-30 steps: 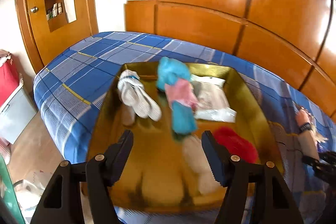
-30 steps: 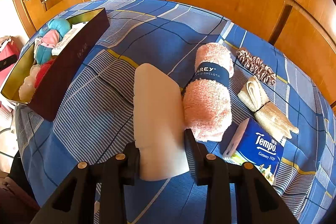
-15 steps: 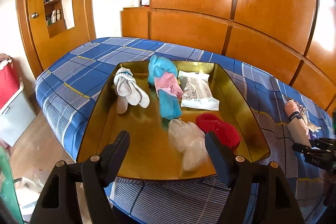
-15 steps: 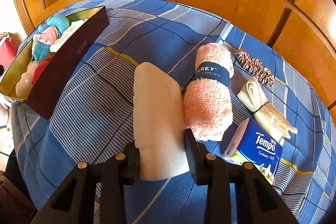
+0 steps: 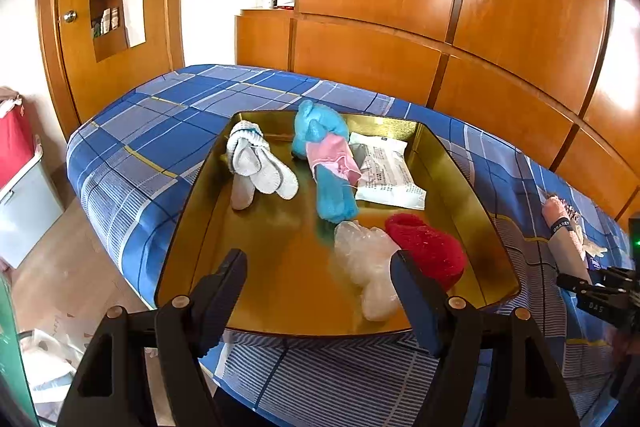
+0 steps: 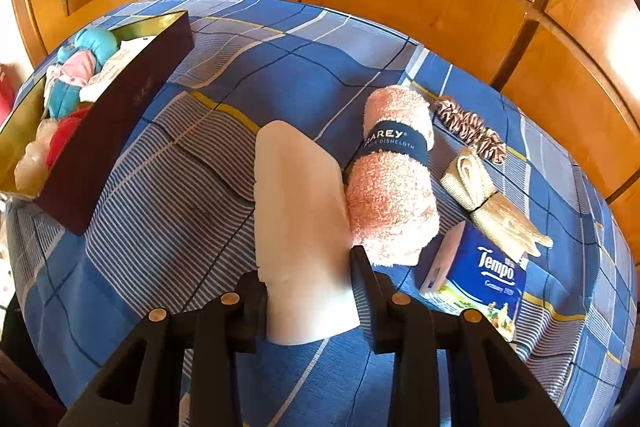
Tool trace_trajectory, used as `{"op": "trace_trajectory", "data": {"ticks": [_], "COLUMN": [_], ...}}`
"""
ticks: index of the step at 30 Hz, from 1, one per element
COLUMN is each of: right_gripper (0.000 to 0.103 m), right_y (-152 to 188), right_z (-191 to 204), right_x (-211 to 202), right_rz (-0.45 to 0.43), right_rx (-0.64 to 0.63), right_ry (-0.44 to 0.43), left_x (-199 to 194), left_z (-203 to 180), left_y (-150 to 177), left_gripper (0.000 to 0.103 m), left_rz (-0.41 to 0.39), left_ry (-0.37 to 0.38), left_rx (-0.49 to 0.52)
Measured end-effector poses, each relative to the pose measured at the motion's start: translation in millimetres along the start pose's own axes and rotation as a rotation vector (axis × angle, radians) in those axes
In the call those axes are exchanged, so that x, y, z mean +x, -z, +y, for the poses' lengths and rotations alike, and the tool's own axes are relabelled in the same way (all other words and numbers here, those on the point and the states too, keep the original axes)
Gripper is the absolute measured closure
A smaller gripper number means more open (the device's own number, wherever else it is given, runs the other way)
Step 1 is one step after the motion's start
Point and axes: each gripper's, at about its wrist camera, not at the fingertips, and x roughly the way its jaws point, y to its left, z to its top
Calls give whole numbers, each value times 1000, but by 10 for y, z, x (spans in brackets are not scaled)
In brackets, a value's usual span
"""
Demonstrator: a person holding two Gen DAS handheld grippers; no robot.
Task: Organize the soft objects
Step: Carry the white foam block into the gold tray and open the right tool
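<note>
A gold-lined box lies on the blue plaid bed. It holds white socks, a blue and pink cloth bundle, a white packet, a red fluffy piece and a clear plastic item. My left gripper hovers open above the box's near end, with nothing between its fingers. My right gripper is shut on the near end of a cream soft pad. A pink rolled dishcloth lies touching the pad's right side. The box sits far left of it.
Right of the dishcloth lie a blue Tempo tissue pack, a beige ribbon bundle and a striped scrunchie. Wooden panels run behind the bed. A red and grey bin stands on the floor at left.
The left gripper has drawn back from the box, so more of the box and bed shows, and its jaws stand slightly wider. The right gripper and the pad have not moved.
</note>
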Motion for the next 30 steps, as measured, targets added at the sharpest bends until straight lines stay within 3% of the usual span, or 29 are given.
{"op": "trace_trajectory", "data": {"ticks": [8,15,19,21,25,30], "right_gripper": [69,69,67,66,61,57], "right_y": [-203,-560,-762,-839,-841,-710], "right_z": [256,981,1390,1582,1932,2010], "right_x": [-488,-674,-576,-458,-109,-17], "right_rz": [-127,-175,-167,-143,-97,-93], "right_rx": [21,-70,-106,-135,-262,-318], "right_ry": [-96,-264,-287,-278,-94,-71], "left_x": [-6,-54,-84,-90,-77,-48], "left_z": [137,264,324,343,358,348], "left_y": [25,-9,-23,-31,-28,-24], "left_gripper": [28,28,28,28,28,28], "left_rz": [-4,-23,-30,-30,-21,-9], "left_ry": [-5,-22,-32,-35,-46,-50], "left_rx": [-35,-67,-76,-80,-77,-72]}}
